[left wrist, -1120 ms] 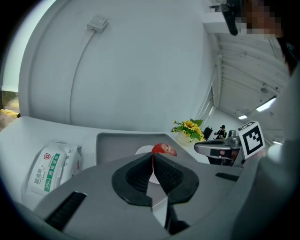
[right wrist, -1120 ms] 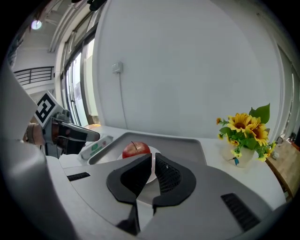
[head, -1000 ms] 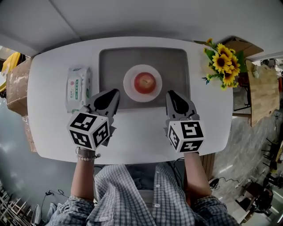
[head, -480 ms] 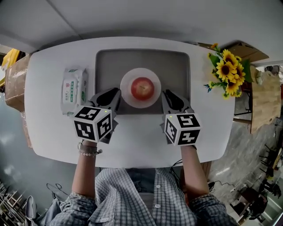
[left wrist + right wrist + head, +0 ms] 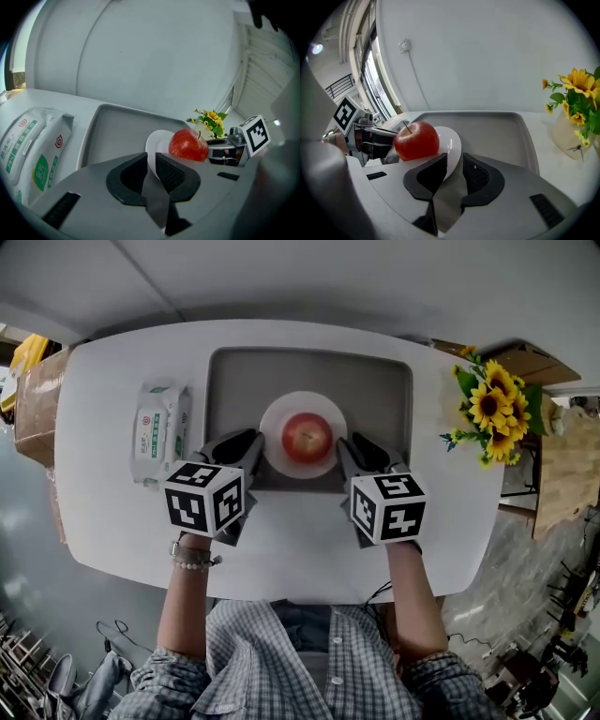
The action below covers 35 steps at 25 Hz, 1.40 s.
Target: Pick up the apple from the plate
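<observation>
A red apple sits on a small white plate in the middle of a grey tray. My left gripper is at the plate's left edge and my right gripper at its right edge. In the left gripper view the plate's rim runs between the narrow-set jaws of the left gripper, with the apple just beyond. In the right gripper view the right gripper likewise holds the rim, and the apple lies left of it. Neither gripper touches the apple.
A pack of wet wipes lies on the white table left of the tray. A bunch of sunflowers stands at the table's right end. Cardboard boxes stand off the table's left side.
Both grippers have moved forward from the table's near part to the plate's two sides, and the rim now sits between each pair of jaws.
</observation>
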{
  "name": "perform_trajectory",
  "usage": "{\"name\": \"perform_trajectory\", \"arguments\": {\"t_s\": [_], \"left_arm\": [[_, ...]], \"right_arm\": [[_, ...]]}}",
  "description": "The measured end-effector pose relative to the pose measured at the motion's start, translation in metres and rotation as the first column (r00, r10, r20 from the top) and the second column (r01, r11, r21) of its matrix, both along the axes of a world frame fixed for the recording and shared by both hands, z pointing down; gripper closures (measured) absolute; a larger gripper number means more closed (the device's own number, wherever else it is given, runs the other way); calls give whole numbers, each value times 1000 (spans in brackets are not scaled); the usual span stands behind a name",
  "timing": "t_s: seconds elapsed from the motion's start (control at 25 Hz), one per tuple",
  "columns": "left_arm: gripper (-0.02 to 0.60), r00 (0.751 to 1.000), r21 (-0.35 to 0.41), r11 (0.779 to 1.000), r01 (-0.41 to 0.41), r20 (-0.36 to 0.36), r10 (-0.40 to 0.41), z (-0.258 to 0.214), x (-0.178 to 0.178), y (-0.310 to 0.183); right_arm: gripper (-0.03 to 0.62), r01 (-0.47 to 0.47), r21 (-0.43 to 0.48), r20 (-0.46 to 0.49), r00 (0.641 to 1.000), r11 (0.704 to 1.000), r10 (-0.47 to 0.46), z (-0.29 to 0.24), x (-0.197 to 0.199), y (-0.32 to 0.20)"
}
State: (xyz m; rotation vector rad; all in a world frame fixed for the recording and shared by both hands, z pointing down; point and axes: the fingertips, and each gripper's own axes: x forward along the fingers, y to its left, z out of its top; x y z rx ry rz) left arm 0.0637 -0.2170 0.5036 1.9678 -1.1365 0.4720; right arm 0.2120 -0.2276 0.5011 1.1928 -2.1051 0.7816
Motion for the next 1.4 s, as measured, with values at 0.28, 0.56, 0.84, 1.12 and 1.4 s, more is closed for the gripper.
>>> {"name": "perform_trajectory", "arguments": {"t_s": [0.28, 0.56, 0.84, 1.12, 1.4], "left_arm": [[503, 1000, -55, 998, -14, 26, 16, 9, 4, 0], [503, 1000, -101, 995, -13, 21, 15, 15, 7, -3], [503, 999, -114, 993, 8, 39, -3, 17, 8, -4], [512, 997, -155, 986, 60, -28, -65, 16, 5, -7], [521, 995, -178, 981, 80, -53, -90, 15, 5, -8]], "right_arm": [[513, 0, -40, 16, 1000, 999, 0, 8, -1, -4], [513, -17, -90, 101, 995, 996, 26, 12, -3, -5], [513, -37, -141, 146, 988, 989, 58, 13, -4, -5], [522, -98, -192, 184, 974, 977, 134, 14, -3, -5], [523, -151, -230, 200, 960, 961, 198, 13, -1, -5]]}}
